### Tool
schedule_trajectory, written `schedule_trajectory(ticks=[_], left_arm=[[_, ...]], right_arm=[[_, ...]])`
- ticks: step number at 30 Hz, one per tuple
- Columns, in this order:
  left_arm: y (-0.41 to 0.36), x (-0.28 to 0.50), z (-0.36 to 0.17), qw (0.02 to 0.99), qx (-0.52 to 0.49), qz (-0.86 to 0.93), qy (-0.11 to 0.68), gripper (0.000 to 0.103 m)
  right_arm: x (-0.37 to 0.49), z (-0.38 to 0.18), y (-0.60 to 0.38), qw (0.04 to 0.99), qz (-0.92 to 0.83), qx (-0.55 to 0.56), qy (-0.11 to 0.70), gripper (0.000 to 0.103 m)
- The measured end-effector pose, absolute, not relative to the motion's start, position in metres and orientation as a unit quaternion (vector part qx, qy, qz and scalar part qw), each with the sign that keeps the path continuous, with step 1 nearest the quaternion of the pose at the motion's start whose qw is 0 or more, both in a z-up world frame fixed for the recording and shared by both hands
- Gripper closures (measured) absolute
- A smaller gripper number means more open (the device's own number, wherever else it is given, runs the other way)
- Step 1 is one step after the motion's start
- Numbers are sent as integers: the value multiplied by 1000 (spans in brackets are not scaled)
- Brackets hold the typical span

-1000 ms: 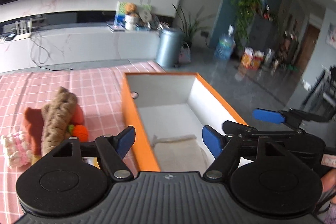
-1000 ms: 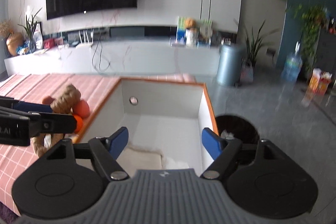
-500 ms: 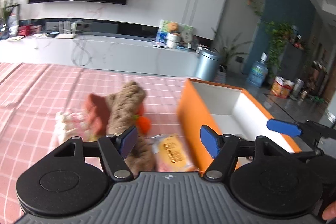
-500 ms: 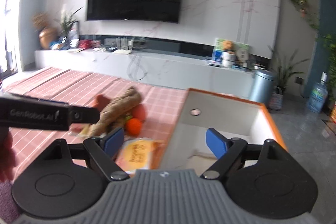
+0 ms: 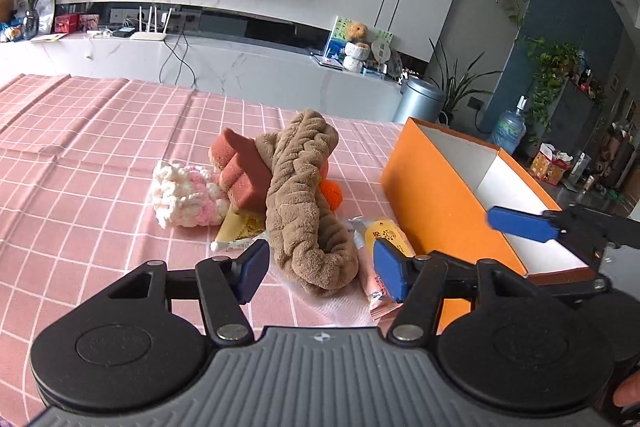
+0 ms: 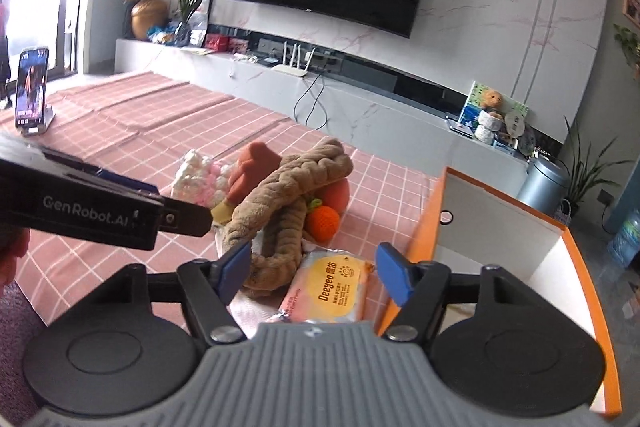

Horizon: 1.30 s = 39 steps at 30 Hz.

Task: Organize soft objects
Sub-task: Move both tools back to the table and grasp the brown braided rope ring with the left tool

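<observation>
A pile of soft objects lies on the pink checked tablecloth (image 5: 80,155): a brown plush braid (image 5: 304,199), a reddish sponge block (image 5: 244,167), a white-pink fluffy knit (image 5: 184,195), an orange knitted ball (image 5: 332,195) and a pink-yellow wipes packet (image 6: 332,287). An orange box (image 5: 436,203) with white inside stands to the right of the pile. My left gripper (image 5: 320,271) is open and empty, just in front of the braid. My right gripper (image 6: 316,271) is open and empty above the packet and the braid's end (image 6: 272,259).
A phone on a stand (image 6: 32,91) is at the table's far left. Beyond the table are a white TV console (image 5: 200,63), a grey bin (image 5: 420,99) and plants. The right gripper's finger (image 5: 520,223) shows over the box edge.
Both grippers have swung left, away from the box interior toward the pile of soft objects. Both stay open and empty.
</observation>
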<state>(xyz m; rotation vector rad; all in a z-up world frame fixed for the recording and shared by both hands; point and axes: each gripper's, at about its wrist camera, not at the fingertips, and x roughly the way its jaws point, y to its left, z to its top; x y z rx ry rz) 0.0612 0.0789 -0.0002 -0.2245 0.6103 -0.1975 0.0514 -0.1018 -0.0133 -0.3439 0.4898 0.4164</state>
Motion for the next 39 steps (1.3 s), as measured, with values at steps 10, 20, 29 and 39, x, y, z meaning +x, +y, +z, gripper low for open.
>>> schedule_trajectory(ticks=[10, 20, 29, 39], left_arm=[[80, 103, -9, 936, -86, -95, 329, 28], [70, 161, -18, 922, -70, -110, 366, 26], [53, 213, -24, 921, -19, -102, 376, 27], [48, 218, -42, 912, 3, -89, 400, 72]], right_arm=[[119, -30, -81, 891, 210, -237, 324, 56], [193, -26, -80, 857, 217, -205, 421, 57], [233, -34, -74, 844, 216, -187, 454, 58], [243, -41, -75, 838, 225, -168, 468, 58]])
